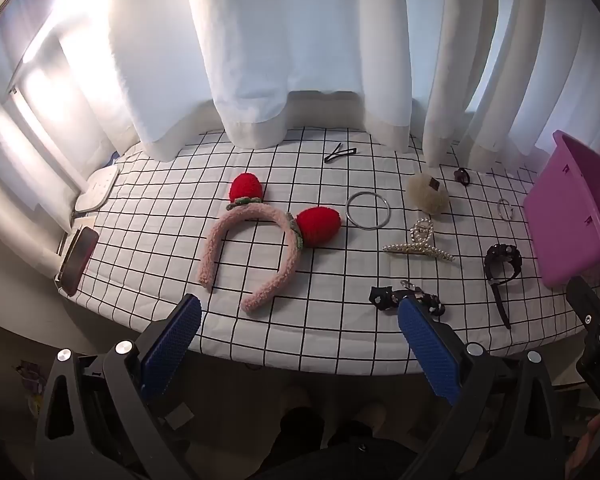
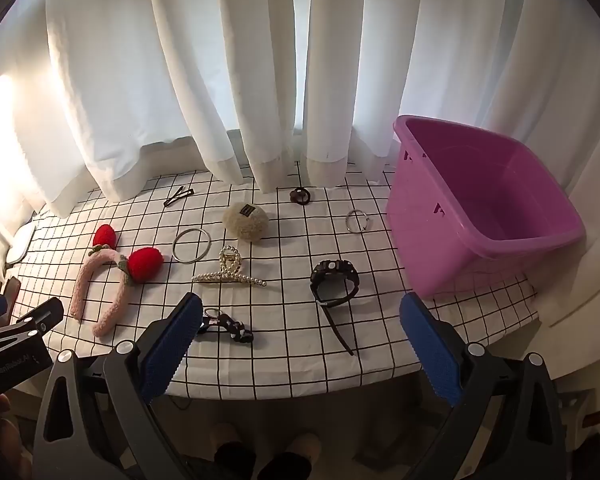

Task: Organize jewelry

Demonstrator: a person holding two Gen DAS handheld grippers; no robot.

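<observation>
On the checked tablecloth (image 1: 160, 216) lie a pink fuzzy headband with red strawberries (image 1: 256, 240) (image 2: 108, 280), a silver bangle (image 1: 367, 211) (image 2: 191, 246), a pearl hair claw (image 1: 420, 240) (image 2: 230, 272), a beige fluffy clip (image 1: 427, 198) (image 2: 246, 220), a black watch (image 1: 502, 268) (image 2: 334, 284), a black dotted scrunchie with a ring (image 1: 388, 298) (image 2: 228, 326), a small silver ring (image 1: 505, 209) (image 2: 357, 221), a dark small claw (image 1: 462, 176) (image 2: 300, 195) and black hairpins (image 1: 339, 154) (image 2: 178, 196). The purple tub (image 2: 420, 216) (image 1: 556, 208) stands at the right. My left gripper (image 1: 300, 320) and right gripper (image 2: 300, 320) are open and empty, at the table's near edge.
White curtains (image 2: 260, 80) hang behind the table. A phone (image 1: 78, 266) and a white device (image 1: 98, 190) lie at the table's left end. The person's feet (image 2: 260, 452) show below the table edge.
</observation>
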